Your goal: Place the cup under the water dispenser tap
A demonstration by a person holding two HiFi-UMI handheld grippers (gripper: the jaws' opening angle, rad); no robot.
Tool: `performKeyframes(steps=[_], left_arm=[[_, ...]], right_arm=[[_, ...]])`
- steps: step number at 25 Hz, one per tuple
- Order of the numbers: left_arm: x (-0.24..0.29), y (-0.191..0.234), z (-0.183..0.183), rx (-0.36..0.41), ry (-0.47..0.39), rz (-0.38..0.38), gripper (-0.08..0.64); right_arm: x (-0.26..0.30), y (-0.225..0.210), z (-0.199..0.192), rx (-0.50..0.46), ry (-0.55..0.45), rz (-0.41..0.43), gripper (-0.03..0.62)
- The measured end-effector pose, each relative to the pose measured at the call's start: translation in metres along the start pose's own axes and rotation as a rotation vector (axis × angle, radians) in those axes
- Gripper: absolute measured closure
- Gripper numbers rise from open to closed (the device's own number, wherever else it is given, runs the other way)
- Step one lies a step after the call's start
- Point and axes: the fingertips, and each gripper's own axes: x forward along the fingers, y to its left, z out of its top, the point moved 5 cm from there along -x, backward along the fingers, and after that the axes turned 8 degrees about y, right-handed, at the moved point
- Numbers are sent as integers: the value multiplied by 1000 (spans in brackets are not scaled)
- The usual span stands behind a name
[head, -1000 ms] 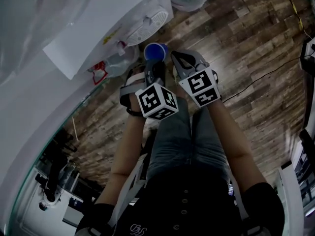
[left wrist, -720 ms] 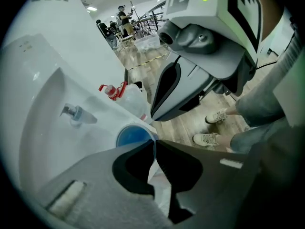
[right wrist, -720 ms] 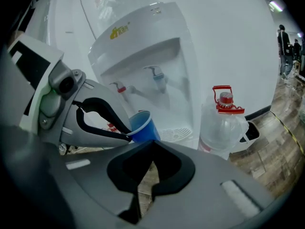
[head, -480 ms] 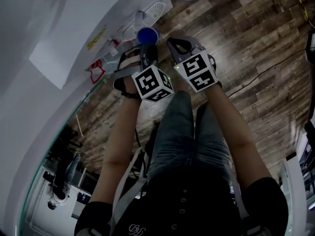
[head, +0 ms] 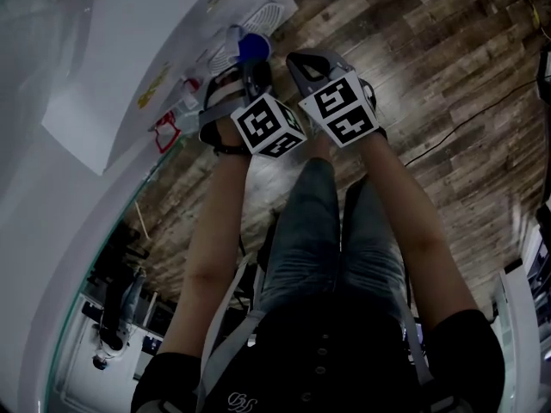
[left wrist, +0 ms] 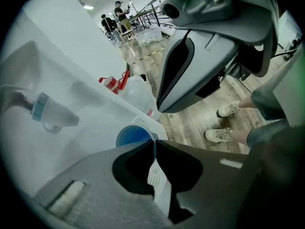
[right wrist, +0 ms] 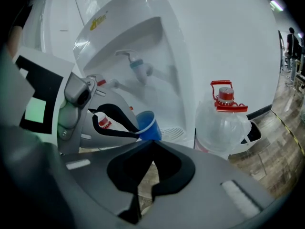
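Note:
A blue cup (head: 252, 47) hangs from my left gripper (head: 252, 65), which is shut on the cup's rim. In the left gripper view the cup (left wrist: 135, 136) sits just beyond the closed jaw tips, with the blue-banded tap (left wrist: 45, 111) up to the left. The right gripper view shows the cup (right wrist: 148, 126) in front of the dispenser's recess, lower than the blue tap (right wrist: 138, 65) and the red tap (right wrist: 100, 82), just left of the drip grille (right wrist: 172, 132). My right gripper (right wrist: 154, 142) is shut on nothing, close beside the left one.
The white water dispenser (head: 129, 58) fills the left of the head view. A clear water bottle with a red cap (right wrist: 222, 120) stands on the wood floor to the dispenser's right. The person's legs and shoes (left wrist: 224, 123) are below.
Both grippers have shifted up the head view toward the dispenser, carrying the blue cup to the drip grille's edge. The grip on the cup is unchanged.

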Motion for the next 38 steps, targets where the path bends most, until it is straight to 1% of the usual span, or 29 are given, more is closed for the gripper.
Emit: performKeyframes(steps=[4, 10, 12, 15, 18, 20, 23, 25, 30, 33, 38], left_arm=[[10, 10, 4, 35, 7, 54, 540], [25, 15, 9, 50, 2, 97, 540], [32, 16, 8, 57, 14, 95, 538], [39, 17, 5, 58, 26, 65, 534], [41, 18, 4, 61, 24, 64, 522], [41, 18, 5, 54, 15, 71, 519], [38, 21, 9, 32, -8, 83, 479], [36, 23, 10, 17, -18, 88, 468], [31, 25, 14, -11, -38, 81, 434], [29, 25, 12, -24, -36, 75, 421], [21, 25, 9, -48, -36, 104, 401]], right_arm=[[6, -10, 3, 1, 7, -10, 593], [10, -20, 6, 5, 14, -11, 593], [11, -22, 5, 11, 15, -13, 593], [13, -21, 4, 13, 16, -9, 594], [14, -19, 0, 8, 26, -1, 592], [13, -18, -2, 9, 29, -2, 592], [11, -18, -1, 12, 28, -5, 593], [10, -17, 0, 9, 27, -4, 593], [6, -14, 0, 3, 26, -5, 593], [2, -14, 0, 1, 25, -4, 594], [-6, -12, -2, -12, 30, -5, 593]])
